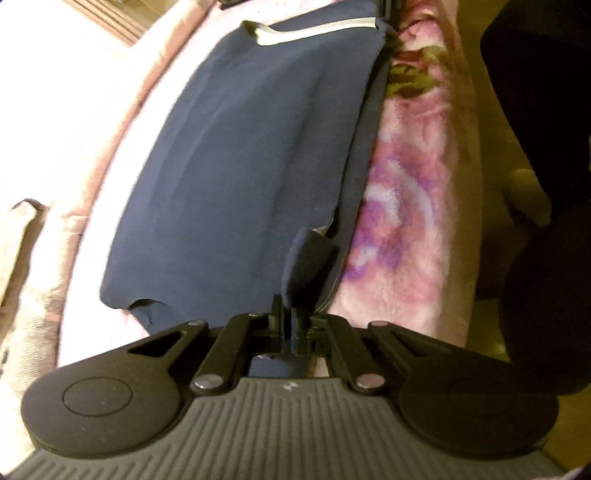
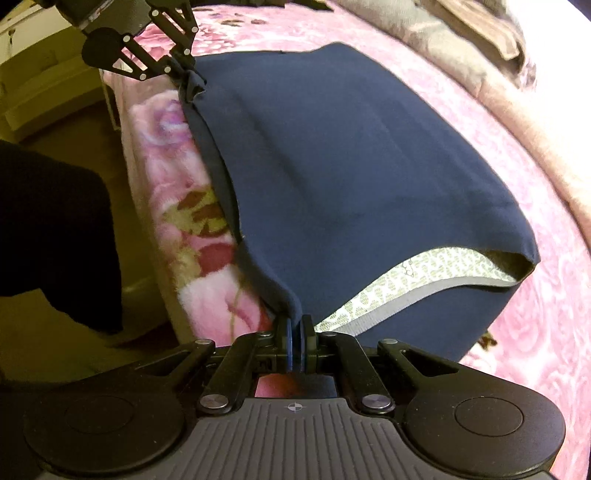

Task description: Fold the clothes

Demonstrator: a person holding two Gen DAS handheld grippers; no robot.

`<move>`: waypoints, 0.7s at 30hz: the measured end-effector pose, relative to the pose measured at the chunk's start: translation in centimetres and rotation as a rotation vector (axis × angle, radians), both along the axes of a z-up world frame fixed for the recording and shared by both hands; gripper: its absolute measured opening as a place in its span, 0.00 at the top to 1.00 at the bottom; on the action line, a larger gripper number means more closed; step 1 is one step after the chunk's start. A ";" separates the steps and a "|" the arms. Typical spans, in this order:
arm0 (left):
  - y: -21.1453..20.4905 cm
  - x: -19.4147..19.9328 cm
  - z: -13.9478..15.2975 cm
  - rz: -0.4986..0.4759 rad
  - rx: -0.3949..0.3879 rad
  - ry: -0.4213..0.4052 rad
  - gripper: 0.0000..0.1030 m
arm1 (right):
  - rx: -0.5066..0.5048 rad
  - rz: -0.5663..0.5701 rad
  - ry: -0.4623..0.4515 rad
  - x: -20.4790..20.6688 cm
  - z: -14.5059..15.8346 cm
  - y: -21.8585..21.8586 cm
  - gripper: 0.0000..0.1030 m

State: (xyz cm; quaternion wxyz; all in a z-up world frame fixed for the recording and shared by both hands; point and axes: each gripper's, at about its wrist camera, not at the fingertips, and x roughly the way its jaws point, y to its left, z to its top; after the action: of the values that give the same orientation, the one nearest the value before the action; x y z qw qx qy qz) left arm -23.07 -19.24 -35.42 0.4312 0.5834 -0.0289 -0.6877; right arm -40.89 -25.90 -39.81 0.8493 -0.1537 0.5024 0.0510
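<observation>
A navy blue garment (image 1: 240, 155) (image 2: 351, 166) with a pale patterned band (image 2: 417, 273) lies folded over on a pink flowered blanket (image 2: 498, 122). My left gripper (image 1: 286, 310) is shut on a bunched corner of the garment near the bed's edge. In the right wrist view the left gripper (image 2: 184, 68) shows at the far end of the same edge. At the near end my right gripper (image 2: 295, 325) is shut on the other navy corner, beside the patterned band. Both hold the fabric's side that hangs along the bed's edge.
The blanket's side (image 1: 402, 206) drops over the bed's edge to a yellowish floor (image 2: 55, 354). A person's dark clothing (image 1: 546, 258) (image 2: 55, 229) stands close beside the bed. Beige bedding (image 1: 33, 258) (image 2: 461, 33) is piled beyond the garment.
</observation>
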 end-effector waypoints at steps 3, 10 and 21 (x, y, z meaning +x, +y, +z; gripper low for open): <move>1.2 -0.1 -0.4 0.011 -0.067 -0.021 1.00 | -0.042 -0.003 -0.054 -0.9 -0.5 0.8 0.98; 3.7 -0.5 -2.1 -0.025 -0.206 -0.119 1.00 | -0.166 0.010 -0.162 -2.8 -1.7 2.5 0.98; 5.7 -2.3 -3.3 0.088 -0.235 -0.267 0.92 | -0.476 0.072 -0.254 -5.3 -3.7 5.7 0.97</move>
State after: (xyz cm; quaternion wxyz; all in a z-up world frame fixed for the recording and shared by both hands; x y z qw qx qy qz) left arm -25.38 -13.57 -38.74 0.5182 0.6158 -0.1405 -0.5766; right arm -46.15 -20.18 -43.51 0.8432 -0.3719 0.3838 -0.0581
